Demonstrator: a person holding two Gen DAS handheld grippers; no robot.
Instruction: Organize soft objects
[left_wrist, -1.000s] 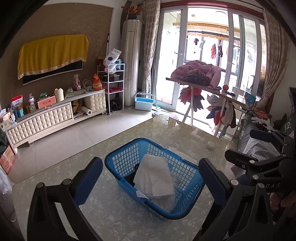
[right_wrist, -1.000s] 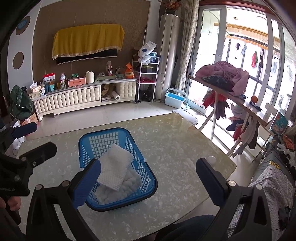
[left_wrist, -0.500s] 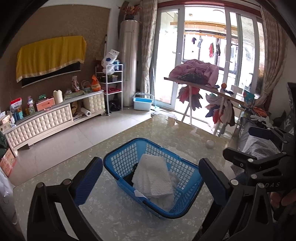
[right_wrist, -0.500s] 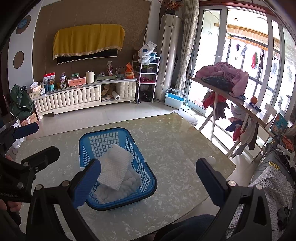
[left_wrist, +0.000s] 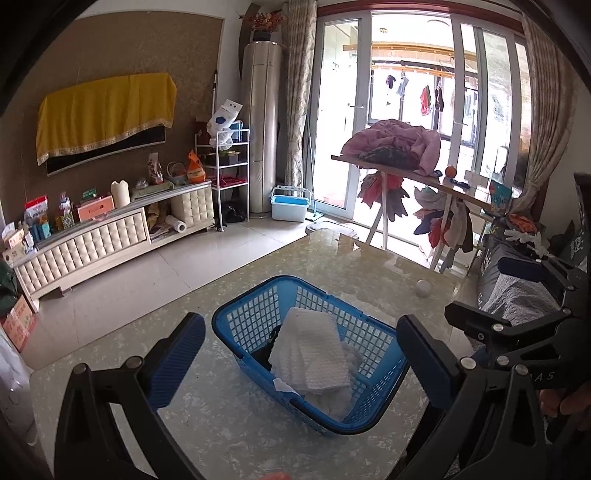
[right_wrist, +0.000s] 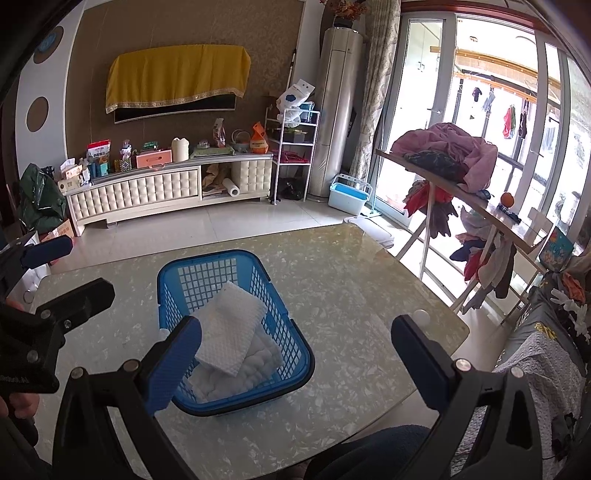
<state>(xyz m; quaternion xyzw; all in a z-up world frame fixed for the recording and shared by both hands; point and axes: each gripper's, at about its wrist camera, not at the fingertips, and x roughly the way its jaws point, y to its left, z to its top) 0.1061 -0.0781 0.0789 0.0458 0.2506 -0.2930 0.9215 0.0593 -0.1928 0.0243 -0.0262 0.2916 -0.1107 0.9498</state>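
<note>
From the left wrist we see a glossy marbled tabletop (left_wrist: 229, 424) in a living room, a cream TV cabinet (left_wrist: 110, 236) along the wall and a laundry-piled drying rack (left_wrist: 402, 166) by the glass doors. The blue basket (left_wrist: 258, 314) sits on the tabletop, white towels (left_wrist: 310, 358) folded inside. Our left gripper (left_wrist: 299, 362) hangs above, jaws spread wide, nothing held.

Over to the right wrist: same tabletop (right_wrist: 351, 295), the basket (right_wrist: 207, 273) with its towels (right_wrist: 229, 332) left of centre. The right gripper (right_wrist: 295, 358) has its jaws spread too, empty.

Against a second ago, the basket hasn't budged; both views have barely shifted.
</note>
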